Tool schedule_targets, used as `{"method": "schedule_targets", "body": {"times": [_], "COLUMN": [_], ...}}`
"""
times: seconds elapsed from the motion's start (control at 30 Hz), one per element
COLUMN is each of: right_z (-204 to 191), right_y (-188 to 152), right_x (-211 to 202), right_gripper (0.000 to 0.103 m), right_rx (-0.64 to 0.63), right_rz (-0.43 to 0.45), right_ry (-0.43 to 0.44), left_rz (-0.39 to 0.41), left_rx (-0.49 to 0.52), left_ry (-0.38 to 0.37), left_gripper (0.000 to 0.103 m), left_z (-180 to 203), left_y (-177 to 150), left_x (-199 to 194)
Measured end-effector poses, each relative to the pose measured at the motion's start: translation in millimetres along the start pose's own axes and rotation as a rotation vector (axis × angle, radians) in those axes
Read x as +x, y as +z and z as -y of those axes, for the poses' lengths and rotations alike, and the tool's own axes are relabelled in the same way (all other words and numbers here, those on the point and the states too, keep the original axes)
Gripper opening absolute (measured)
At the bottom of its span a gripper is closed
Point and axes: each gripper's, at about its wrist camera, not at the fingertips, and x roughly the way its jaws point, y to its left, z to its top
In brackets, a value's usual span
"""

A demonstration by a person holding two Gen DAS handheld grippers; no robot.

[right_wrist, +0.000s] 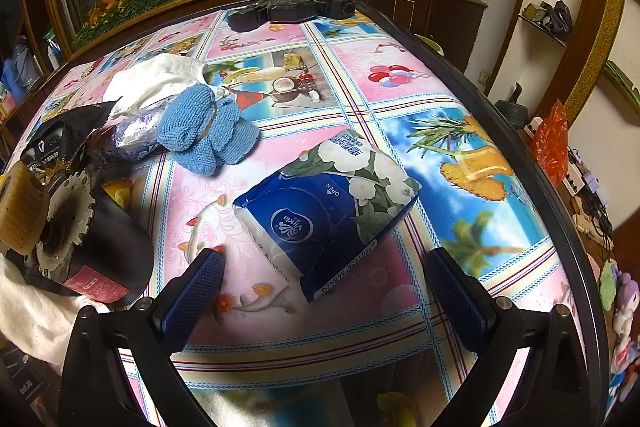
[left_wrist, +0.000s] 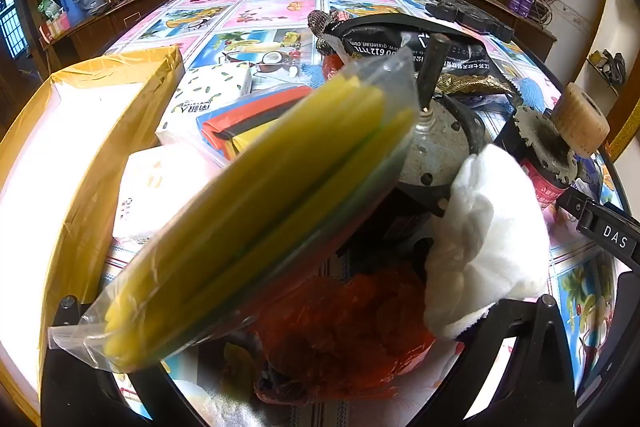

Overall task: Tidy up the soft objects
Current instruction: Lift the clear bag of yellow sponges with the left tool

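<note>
My left gripper (left_wrist: 304,331) is shut on a clear plastic bag of yellow sponge cloths (left_wrist: 260,211) and holds it above the table; a white cloth (left_wrist: 484,239) drapes over its right finger. Under it lie a red plastic bag (left_wrist: 344,335), white tissue packs (left_wrist: 208,95) and a coloured cloth pack (left_wrist: 248,123). My right gripper (right_wrist: 324,291) is open and empty, its blue pads on both sides of the near end of a blue Vinda tissue pack (right_wrist: 324,203) lying on the table. A blue knitted cloth (right_wrist: 208,135) and a white cloth (right_wrist: 156,79) lie beyond.
A yellow-edged box (left_wrist: 80,163) stands at the left. A black snack bag (left_wrist: 408,47), a metal tool (left_wrist: 436,143), a toothed disc with a cork (right_wrist: 44,211) on a dark can and a black object (right_wrist: 292,7) crowd the patterned tablecloth (right_wrist: 460,163).
</note>
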Motion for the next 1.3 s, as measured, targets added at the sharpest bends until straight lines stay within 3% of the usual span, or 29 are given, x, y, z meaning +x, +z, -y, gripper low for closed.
{"method": "schedule_targets", "body": {"times": [0.87,1.07,1.17,1.3], "right_z": [1.1,0.6,-0.2,-1.7], "right_y": [-0.8,0.9,3.1,-0.1], "right_x": [-1.2,-2.1,-2.0,-3.0], "right_gripper": [0.102,0.102,0.102,0.102], "right_rx": [-0.001,-0.011,-0.011,-0.010], "right_rz": [-0.001,-0.053,-0.053,-0.044], "right_ry": [0.005,0.020,0.015,0.008], "left_rz": [-0.002,-0.002,-0.008,0.026], "left_rx": [-0.003,-0.027,0.021,0.078], "left_ry": [-0.003,0.017,0.008,0.071], "left_gripper": [0.103,0.103,0.103,0.103], "left_z": [-0.3,1.1,6.8,16.0], "left_y": [0.1,-3.6,-5.1,-9.7], "left_x": [0.1,-3.7,-2.9,-10.4]}}
